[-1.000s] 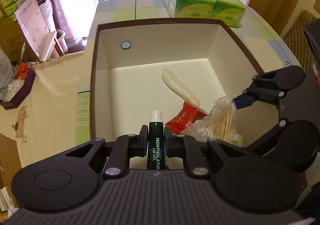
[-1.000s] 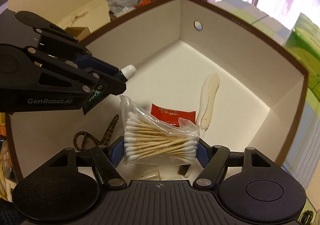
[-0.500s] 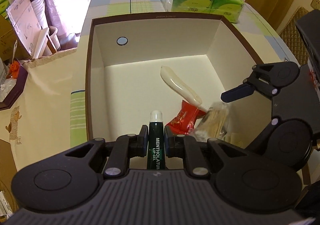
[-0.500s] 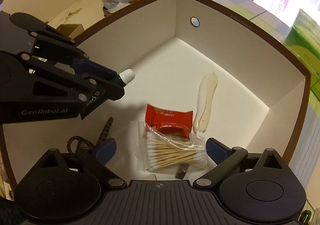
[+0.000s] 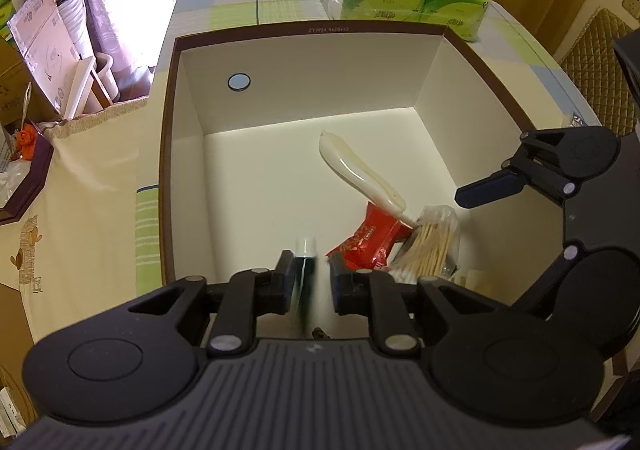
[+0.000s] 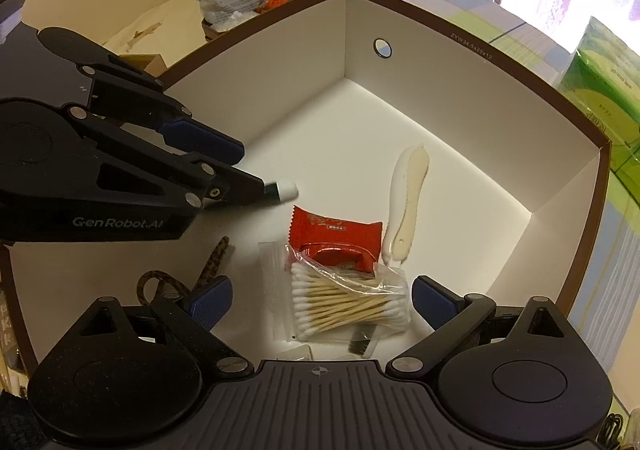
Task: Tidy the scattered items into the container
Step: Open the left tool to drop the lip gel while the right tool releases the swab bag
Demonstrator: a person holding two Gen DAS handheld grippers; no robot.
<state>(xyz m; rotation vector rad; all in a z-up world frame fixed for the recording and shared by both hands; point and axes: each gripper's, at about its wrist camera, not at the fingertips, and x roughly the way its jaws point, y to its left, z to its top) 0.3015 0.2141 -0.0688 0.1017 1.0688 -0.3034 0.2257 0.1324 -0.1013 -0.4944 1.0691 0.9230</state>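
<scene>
The left gripper [image 5: 310, 282] has its jaws parted; the blurred lip gel tube [image 5: 306, 262] sits loose between them above the box [image 5: 168, 154] floor, long axis along the fingers. The right gripper [image 6: 322, 298], spread wide and empty, hovers over the cotton swab bag [image 6: 348, 302] inside the box.

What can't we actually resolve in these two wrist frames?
- Lip gel tube: blurred in left wrist view, label unreadable; whether the left tool grips it is unclear.
- Dark item under the cotton swab bag: mostly covered, right wrist view.
- Patterned strap: partly hidden behind the open right tool.
</scene>
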